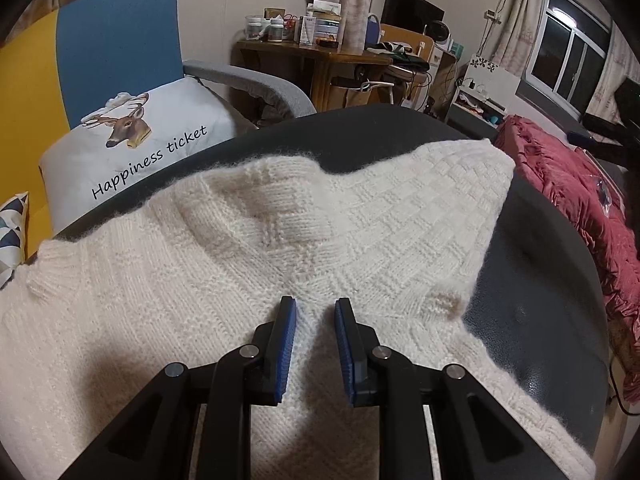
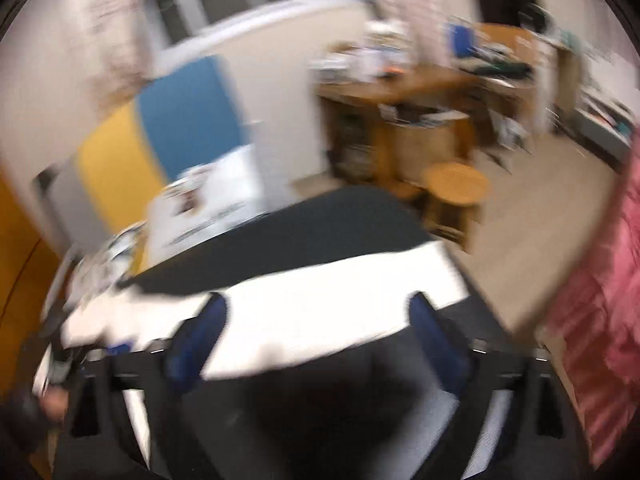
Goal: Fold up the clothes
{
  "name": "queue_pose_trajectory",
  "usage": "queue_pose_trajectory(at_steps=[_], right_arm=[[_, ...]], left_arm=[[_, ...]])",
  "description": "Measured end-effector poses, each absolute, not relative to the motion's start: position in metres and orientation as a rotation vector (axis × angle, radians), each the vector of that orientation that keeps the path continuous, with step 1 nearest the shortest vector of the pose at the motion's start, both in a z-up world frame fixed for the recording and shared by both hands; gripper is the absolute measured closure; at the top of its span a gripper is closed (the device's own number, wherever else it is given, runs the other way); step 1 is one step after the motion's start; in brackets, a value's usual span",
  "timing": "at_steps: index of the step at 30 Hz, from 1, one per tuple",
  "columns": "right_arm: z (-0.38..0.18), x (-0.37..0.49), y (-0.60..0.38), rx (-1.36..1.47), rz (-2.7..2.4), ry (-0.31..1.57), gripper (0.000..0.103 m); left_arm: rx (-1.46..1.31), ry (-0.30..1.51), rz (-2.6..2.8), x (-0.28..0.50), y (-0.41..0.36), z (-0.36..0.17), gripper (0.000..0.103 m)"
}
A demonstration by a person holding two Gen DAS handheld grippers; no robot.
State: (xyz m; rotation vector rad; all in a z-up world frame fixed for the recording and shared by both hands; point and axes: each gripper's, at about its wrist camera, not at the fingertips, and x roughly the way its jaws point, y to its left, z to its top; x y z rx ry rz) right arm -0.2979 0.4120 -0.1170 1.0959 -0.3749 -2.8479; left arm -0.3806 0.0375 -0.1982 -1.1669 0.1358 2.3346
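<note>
Left gripper (image 1: pixel 315 308): blue-padded fingers (image 1: pixel 287 344) stand narrowly apart over a ridge of the cream knit sweater (image 1: pixel 208 280); whether they pinch it cannot be told. The sweater lies spread on the dark surface (image 1: pixel 540 288). Right gripper (image 2: pixel 318 316): view blurred, fingers wide apart, nothing between them.

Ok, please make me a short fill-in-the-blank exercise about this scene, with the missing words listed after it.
1. The garment on the dark table is a cream knitted ____.
2. The cushion beside it shows a ____ head.
3. The right gripper has its jaws wide ____.
4. The fabric at the right edge is ____ in colour.

Missing words: sweater; deer; open; red
</note>
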Motion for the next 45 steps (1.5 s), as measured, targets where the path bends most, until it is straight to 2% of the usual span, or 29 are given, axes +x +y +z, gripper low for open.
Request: queue_pose_trajectory(at_steps=[3,10,15,19,23,26,30,33,39,42,45], right_arm=[[-0.119,-0.295,0.390,1.082,-2.771,-0.321,0.000],[-0.169,-0.387,0.413,1.294,-2.805,-0.459,0.000],[-0.211,-0.409,0.433,1.524,-2.809,-0.493,0.000],[-0.223,-0.391,0.432,1.600,-2.800,-0.416,0.000],[-0.227,-0.368,0.410,1.756,-2.816,-0.196,0.000],[-0.220,-0.351,0.410,1.764,-2.774,-0.268,0.000],[-0.176,-0.309,0.432,1.387,-2.719,-0.751,0.000],[-0.163,-0.295,0.454,1.285,-2.639,-0.943,0.000],[-0.188,-0.320,0.459,1.462,-2.582,-0.890,0.000],[-0.212,-0.329,0.469,1.604,-2.608,-0.879,0.000],[-0.217,-0.322,0.471,1.618,-2.585,-0.850,0.000]], left_arm=[[-1.168,0.134,2.336,-0.381,0.037,-0.198,0.084],[-1.167,0.098,2.325,-0.383,0.033,-0.199,0.084],[-1.167,0.065,2.319,-0.383,0.031,-0.200,0.084],[-1.171,0.036,2.311,-0.384,0.029,-0.201,0.084],[-1.172,0.073,2.325,-0.383,0.033,-0.199,0.084],[-1.192,0.090,2.330,-0.383,0.035,-0.195,0.084],[-1.224,-0.098,2.276,-0.382,0.019,-0.184,0.084],[-1.256,-0.139,2.292,-0.383,0.011,-0.180,0.084],[-1.301,0.018,2.324,-0.375,0.018,-0.189,0.084],[-1.288,0.026,2.334,-0.371,0.018,-0.191,0.084],[-1.268,0.013,2.342,-0.367,0.016,-0.193,0.084]])
